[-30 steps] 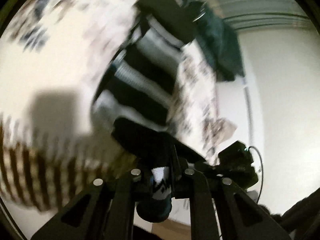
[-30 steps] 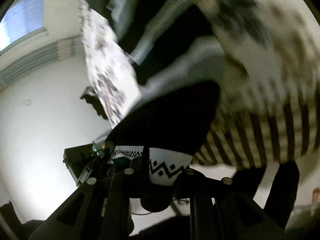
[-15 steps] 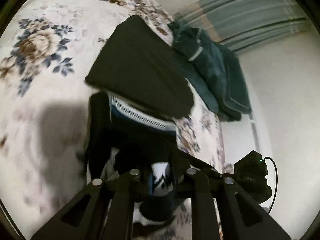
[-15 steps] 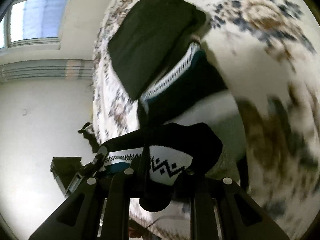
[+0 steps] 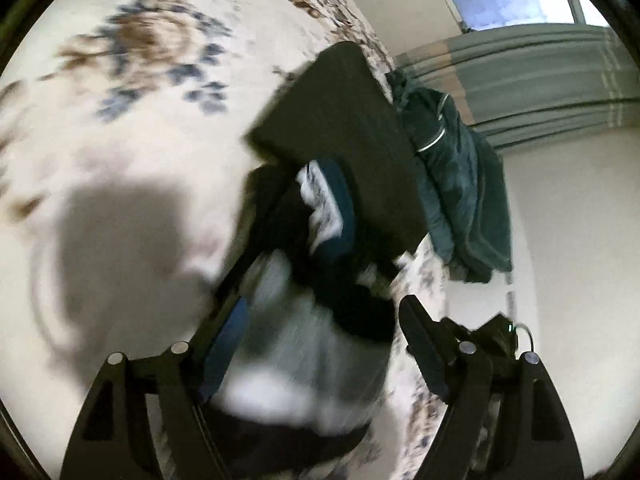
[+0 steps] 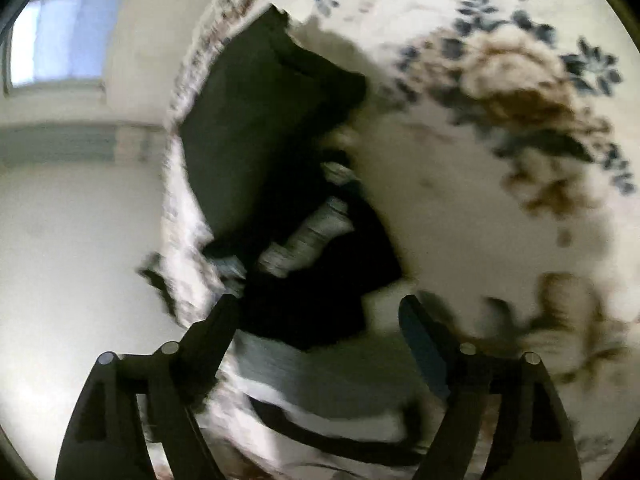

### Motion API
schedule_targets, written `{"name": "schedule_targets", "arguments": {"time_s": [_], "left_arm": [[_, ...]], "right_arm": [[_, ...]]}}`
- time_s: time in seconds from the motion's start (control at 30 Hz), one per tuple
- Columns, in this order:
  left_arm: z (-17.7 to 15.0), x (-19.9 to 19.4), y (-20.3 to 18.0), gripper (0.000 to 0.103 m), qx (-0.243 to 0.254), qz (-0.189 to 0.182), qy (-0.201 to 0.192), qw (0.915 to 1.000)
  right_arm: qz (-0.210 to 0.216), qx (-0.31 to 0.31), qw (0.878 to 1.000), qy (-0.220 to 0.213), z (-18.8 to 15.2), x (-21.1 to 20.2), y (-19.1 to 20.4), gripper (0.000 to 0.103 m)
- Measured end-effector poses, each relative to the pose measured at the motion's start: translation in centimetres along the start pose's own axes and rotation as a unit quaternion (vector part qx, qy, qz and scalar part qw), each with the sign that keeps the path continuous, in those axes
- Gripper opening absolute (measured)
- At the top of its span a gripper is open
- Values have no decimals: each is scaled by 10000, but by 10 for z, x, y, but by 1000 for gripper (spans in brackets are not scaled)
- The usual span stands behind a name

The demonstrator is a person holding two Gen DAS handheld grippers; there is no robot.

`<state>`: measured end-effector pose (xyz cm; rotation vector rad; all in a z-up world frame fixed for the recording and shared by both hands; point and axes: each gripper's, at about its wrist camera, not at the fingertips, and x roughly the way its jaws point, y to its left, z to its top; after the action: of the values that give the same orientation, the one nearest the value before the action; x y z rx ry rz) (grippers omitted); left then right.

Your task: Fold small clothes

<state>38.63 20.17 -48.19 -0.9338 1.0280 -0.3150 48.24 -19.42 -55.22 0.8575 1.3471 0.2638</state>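
The striped sweater (image 5: 320, 320) lies on my flower-patterned bedspread (image 5: 120, 120), directly in front of both grippers, its far end tucked against the near edge of the folded black garment (image 5: 340, 140). In the left wrist view its long axis runs from my fingers up and away toward that black garment, with a blue-and-white patterned band (image 5: 332, 208) at the far end just below the garment's edge. The near part is too blurred to make out the fold lines.

My left gripper (image 5: 320, 312) has just been opening and its jaws now stand wide, the sweater lying between them but not pinched. My right gripper (image 6: 320, 312) has likewise just been opening and is released, its fingers (image 6: 420, 332) astride the sweater's dark near part (image 6: 320, 300). Beyond the black garment, a dark green jacket (image 5: 452, 184) lies at the bedspread's far edge.
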Motion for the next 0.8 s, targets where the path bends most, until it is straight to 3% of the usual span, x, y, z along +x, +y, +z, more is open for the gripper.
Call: {"name": "schedule_targets", "arguments": {"time_s": [0.1, 0.13, 0.3, 0.43, 0.5, 0.63, 0.67, 0.7, 0.73, 0.8], "left_arm": [[-40, -20, 16, 77, -241, 271, 8, 9993], [-58, -25, 24, 77, -457, 295, 36, 9985], [-109, -5, 52, 77, -1323, 81, 239, 9909], [-118, 42, 58, 77, -1601, -222, 334, 9863], [-114, 66, 63, 77, -1923, -463, 329, 9797], [-100, 68, 65, 73, -2407, -649, -299, 9680], [-97, 66, 63, 68, -2448, -695, -483, 9659], [-94, 62, 61, 39, -2426, -668, -589, 9660], [-90, 61, 60, 31, -2397, -578, -603, 9672], [-81, 52, 57, 25, -2336, -567, -640, 9686]], "right_arm": [[-226, -190, 9989, 353, 0, 9, -22, 87], [-237, -225, 9984, 467, 3, 15, -28, 93], [158, -280, 9939, 1056, 36, 62, -44, 96], [652, -298, 9848, 1582, 70, 110, -40, 96], [891, -347, 9787, 1817, 83, 131, -32, 96], [1039, -305, 9740, 1989, 94, 157, -21, 95], [1069, -325, 9746, 1943, 94, 158, -19, 80], [1095, -366, 9750, 1899, 93, 158, -17, 63], [1076, -350, 9750, 1915, 91, 159, -16, 32], [978, -117, 9793, 1770, 80, 150, -22, 25]]}}
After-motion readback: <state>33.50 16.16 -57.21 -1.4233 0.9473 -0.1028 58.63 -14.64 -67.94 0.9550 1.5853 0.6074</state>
